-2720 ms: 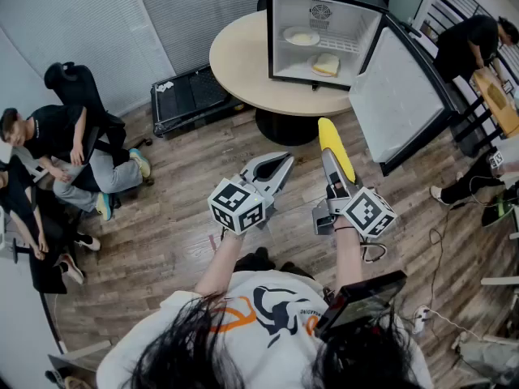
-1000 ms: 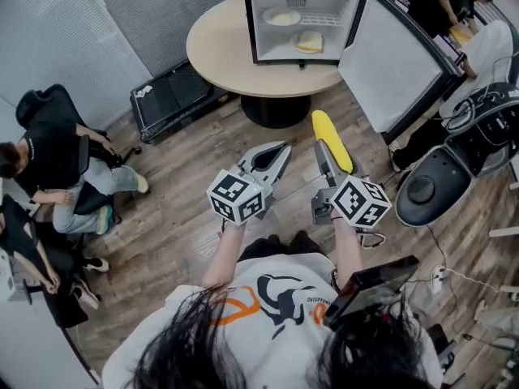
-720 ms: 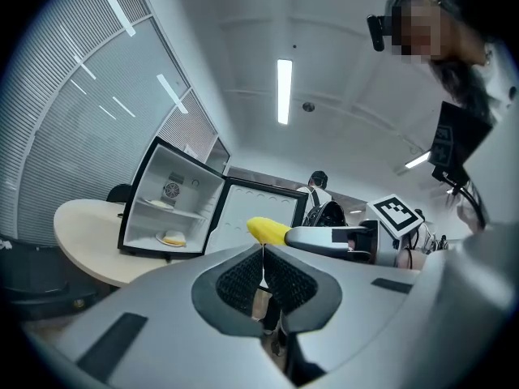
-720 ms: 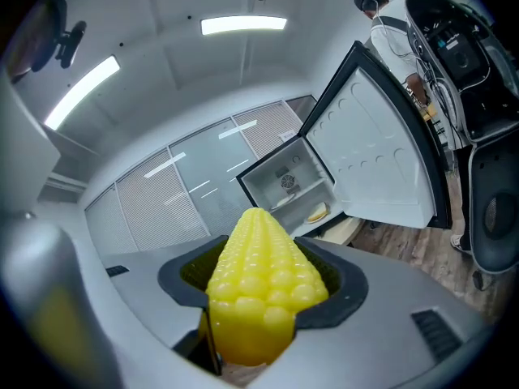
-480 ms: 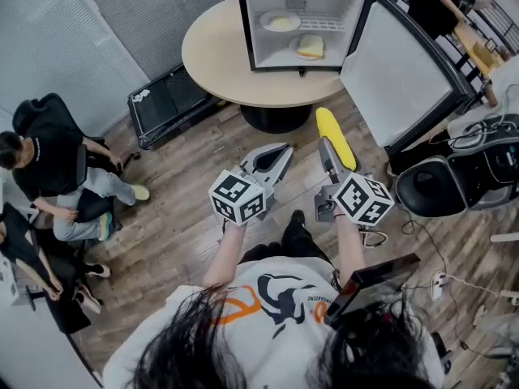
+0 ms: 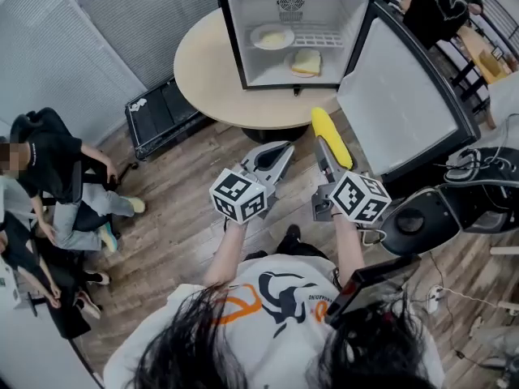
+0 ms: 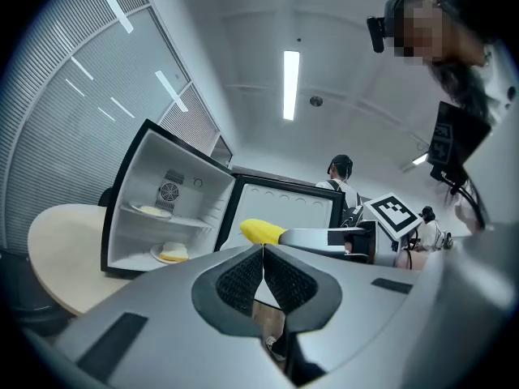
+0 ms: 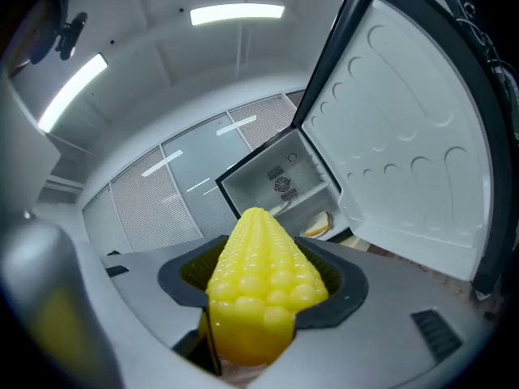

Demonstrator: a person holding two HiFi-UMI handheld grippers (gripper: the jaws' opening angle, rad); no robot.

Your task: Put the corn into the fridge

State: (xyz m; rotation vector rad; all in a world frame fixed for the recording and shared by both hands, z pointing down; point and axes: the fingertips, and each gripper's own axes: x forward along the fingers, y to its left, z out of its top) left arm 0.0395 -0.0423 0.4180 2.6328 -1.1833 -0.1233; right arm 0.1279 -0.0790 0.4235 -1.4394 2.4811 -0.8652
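A small fridge [image 6: 233, 35] stands on a round table with its door [image 6: 405, 108] swung open to the right. A plate of pale food [image 6: 272, 36] sits on its upper shelf and a slice of bread [image 6: 306, 61] below. My right gripper [image 6: 328, 151] is shut on a yellow corn cob [image 6: 332, 134], which points at the fridge from just short of the table edge. In the right gripper view the corn [image 8: 259, 282] fills the jaws, with the fridge [image 8: 280, 181] beyond. My left gripper [image 6: 280, 152] hangs beside it, shut and holding nothing; its tips [image 7: 262, 250] meet.
The beige table [image 6: 203, 71] stands on a dark pedestal on the wooden floor. A black case [image 6: 162, 108] lies left of it. People sit at the left [image 6: 57, 177] and one stands at the top right [image 6: 442, 6]. A black round stool [image 6: 422, 217] and cables are at the right.
Both grippers have travelled forward toward the fridge, which now sits nearer and more central in the head view. The corn stays held in the right gripper; the left stays shut.
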